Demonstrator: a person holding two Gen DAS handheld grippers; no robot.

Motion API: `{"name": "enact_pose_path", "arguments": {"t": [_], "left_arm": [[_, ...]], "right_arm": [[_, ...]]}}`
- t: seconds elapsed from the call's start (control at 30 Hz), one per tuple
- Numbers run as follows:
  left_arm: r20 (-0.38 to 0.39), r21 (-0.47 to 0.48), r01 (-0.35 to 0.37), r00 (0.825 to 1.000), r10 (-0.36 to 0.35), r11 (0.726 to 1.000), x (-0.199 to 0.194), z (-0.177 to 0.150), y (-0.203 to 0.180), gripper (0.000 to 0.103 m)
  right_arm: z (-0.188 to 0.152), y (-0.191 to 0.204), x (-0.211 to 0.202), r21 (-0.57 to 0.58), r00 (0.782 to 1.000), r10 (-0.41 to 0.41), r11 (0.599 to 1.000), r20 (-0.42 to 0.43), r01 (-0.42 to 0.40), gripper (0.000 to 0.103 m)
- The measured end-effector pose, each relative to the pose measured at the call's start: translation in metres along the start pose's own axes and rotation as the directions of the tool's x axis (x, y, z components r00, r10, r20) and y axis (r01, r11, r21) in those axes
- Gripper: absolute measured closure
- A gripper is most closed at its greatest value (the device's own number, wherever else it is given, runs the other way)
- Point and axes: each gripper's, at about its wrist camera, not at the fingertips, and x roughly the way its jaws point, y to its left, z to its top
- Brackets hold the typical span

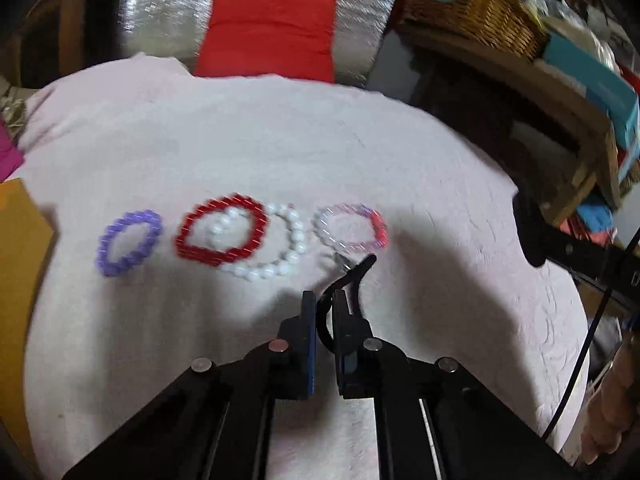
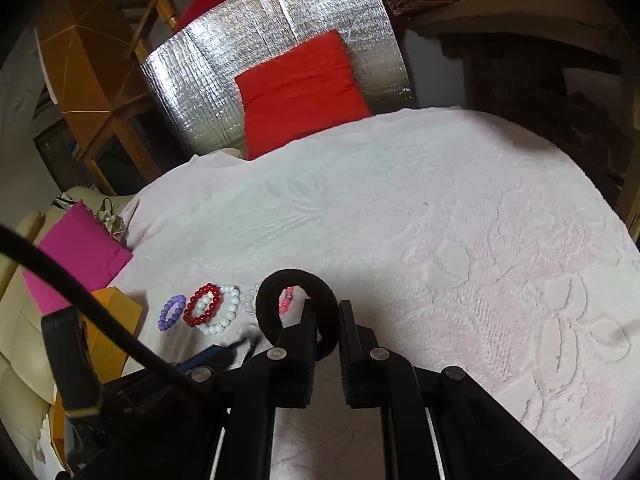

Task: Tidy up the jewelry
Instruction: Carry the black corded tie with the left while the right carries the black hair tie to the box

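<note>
Four bead bracelets lie in a row on the pale pink cloth (image 1: 280,140): purple (image 1: 128,242), red (image 1: 220,232), white pearl (image 1: 280,258) partly under the red one, and pink-and-clear (image 1: 352,226). My left gripper (image 1: 325,300) hovers just in front of them, shut on a thin black band (image 1: 356,272) that curls out toward the pink bracelet. My right gripper (image 2: 326,310) is shut on a thick black fuzzy hair tie (image 2: 268,308), whose loop stands up before the fingers and hides part of the pink bracelet (image 2: 285,302). The purple (image 2: 172,312) and red (image 2: 202,305) bracelets lie left of it.
An orange box (image 1: 20,248) sits at the cloth's left edge, next to a magenta cushion (image 2: 76,256). Behind the cloth lie a red cushion (image 1: 268,36) and silver foil mat (image 2: 208,80). A wicker basket (image 1: 480,16) and a cluttered shelf stand at the right.
</note>
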Motion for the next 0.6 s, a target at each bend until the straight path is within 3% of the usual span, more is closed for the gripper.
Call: {"name": "enact_pose_path", "arguments": {"t": [0.3,0.47,0.6], "left_arm": [[0.127,-0.047,-0.074,0.989,0.080,0.996,-0.077,-0.002,0.034,0.095],[0.192,-0.109,-0.142,0.968,0.161,0.984,-0.129,-0.011,0.057,0.095],[0.229,-0.170,-0.212,0.941,0.248,0.962,-0.163,-0.019,0.083,0.095]], "right_arm": [[-0.001,0.026,-0.001,-0.022,0.999,0.047,0.999,0.018,-0.047,0.092],[-0.010,0.071,0.003,-0.085,0.992,0.126,0.989,0.009,-0.125,0.092],[-0.025,0.114,0.002,-0.155,0.980,0.198,0.968,-0.004,-0.196,0.092]]}}
